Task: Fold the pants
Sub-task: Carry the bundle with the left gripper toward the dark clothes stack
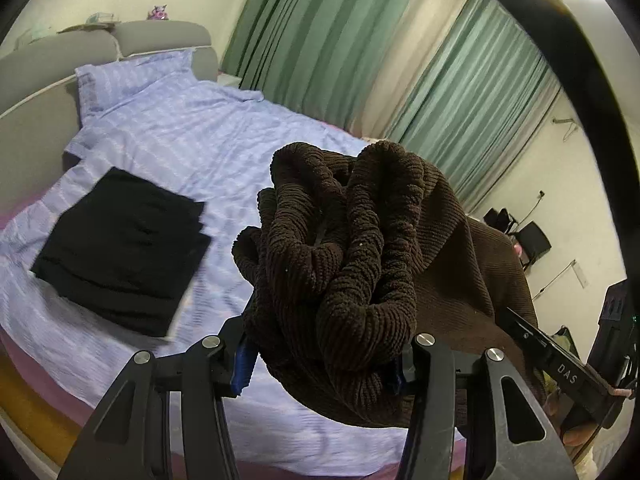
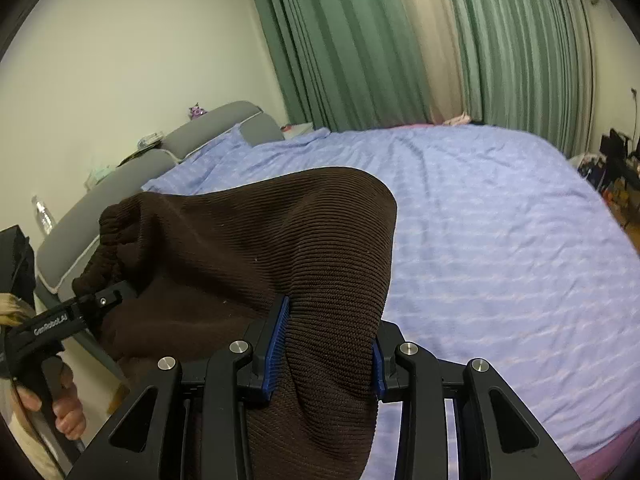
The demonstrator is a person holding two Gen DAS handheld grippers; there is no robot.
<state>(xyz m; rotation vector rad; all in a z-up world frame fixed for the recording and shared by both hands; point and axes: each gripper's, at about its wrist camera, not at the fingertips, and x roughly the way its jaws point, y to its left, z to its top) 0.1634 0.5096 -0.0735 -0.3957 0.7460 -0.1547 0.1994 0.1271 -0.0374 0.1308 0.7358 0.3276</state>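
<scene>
Brown pants (image 1: 352, 248) held aloft over bed (image 2: 500, 220), unfolded. Your left gripper (image 1: 324, 356) clamps bunched waistband; right gripper (image 2: 326, 352) clamps fabric, likely side seam. All folds remain.

A bed (image 2: 480, 220) in pale blue striped sheets lies ahead of the fingers; a grey padded headboard (image 2: 120, 196) to their left, green curtains (image 2: 340, 40) beyond, cream walls (image 2: 140, 40).

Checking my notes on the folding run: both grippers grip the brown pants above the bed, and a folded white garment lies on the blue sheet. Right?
Not quite: the folded garment is black, not white, as the left wrist view shows. Both the left gripper and right gripper do grip the brown pants above the blue sheet.
</scene>
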